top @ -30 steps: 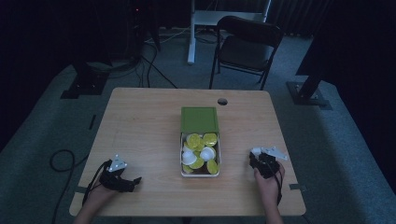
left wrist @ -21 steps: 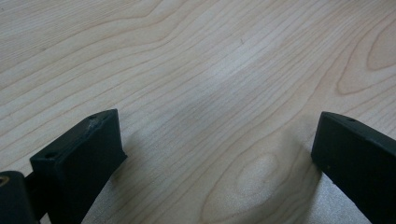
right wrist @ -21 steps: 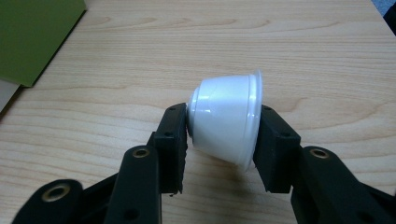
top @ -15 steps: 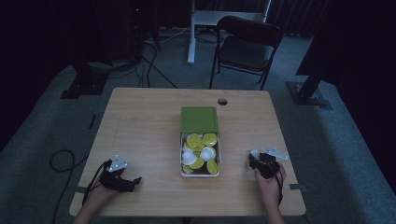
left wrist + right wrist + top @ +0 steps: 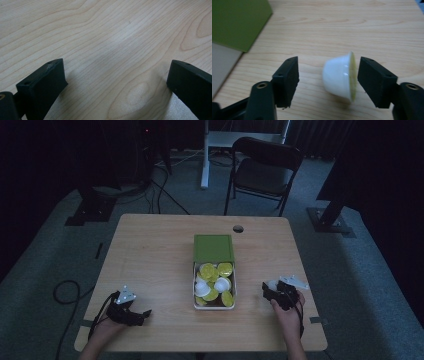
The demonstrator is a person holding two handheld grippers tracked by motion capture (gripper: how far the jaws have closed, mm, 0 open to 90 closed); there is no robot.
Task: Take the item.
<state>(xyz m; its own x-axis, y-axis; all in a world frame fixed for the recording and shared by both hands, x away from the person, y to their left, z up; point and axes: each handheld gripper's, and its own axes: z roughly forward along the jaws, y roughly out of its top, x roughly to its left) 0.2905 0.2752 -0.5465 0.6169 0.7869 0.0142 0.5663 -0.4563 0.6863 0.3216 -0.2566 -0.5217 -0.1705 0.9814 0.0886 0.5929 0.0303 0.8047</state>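
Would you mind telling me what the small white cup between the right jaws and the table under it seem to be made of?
The cup looks like smooth, slightly glossy white plastic: soft highlights along its ribbed wall, with a yellow-green lid, probably foil. The table looks like pale wood or a wood-look laminate, matte, with visible grain lines; which one the pictures leave open.
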